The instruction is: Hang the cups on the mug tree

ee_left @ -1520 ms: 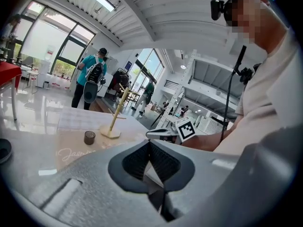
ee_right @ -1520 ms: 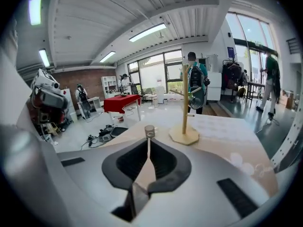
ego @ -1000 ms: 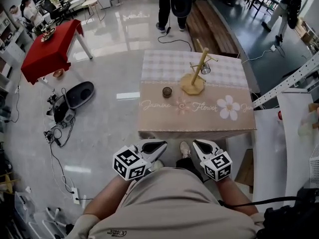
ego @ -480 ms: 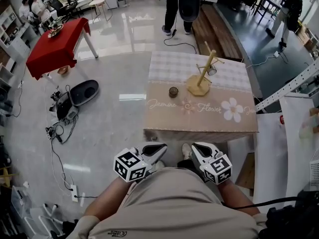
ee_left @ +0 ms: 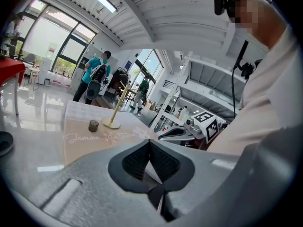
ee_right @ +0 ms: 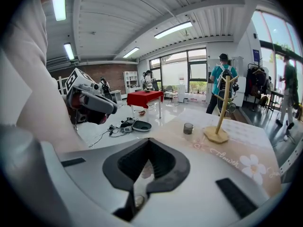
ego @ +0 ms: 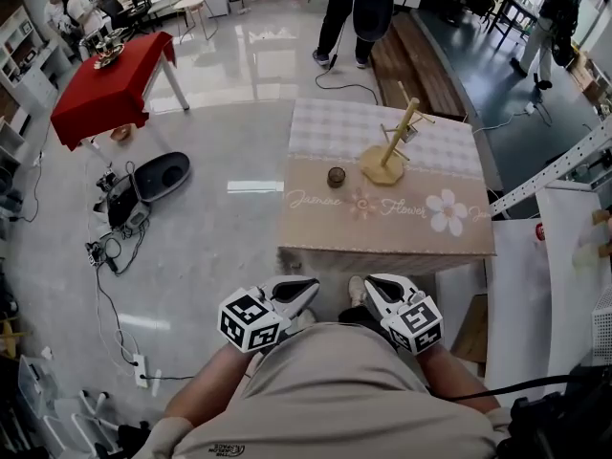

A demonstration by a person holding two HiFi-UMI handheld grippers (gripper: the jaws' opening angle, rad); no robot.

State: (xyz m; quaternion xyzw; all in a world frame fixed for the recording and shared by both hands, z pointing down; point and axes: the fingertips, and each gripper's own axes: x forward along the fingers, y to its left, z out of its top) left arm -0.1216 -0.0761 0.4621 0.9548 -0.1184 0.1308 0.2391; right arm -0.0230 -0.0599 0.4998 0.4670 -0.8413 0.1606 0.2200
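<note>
A wooden mug tree stands on the table with the flowered cloth, and a clear cup hangs on one of its pegs. A small dark cup sits on the cloth left of the tree's base. Both grippers are held close to my body, well short of the table's near edge. My left gripper is shut with nothing in it, as is my right gripper. The left gripper view shows the dark cup and the mug tree far ahead; so does the right gripper view, with cup and tree.
A red-clothed table stands far left. A black case and cables lie on the floor to the left. A person stands behind the table. A white surface is on the right.
The head view has drifted, so the table and mug tree now sit slightly further right in the picture. Both grippers stay shut near my body.
</note>
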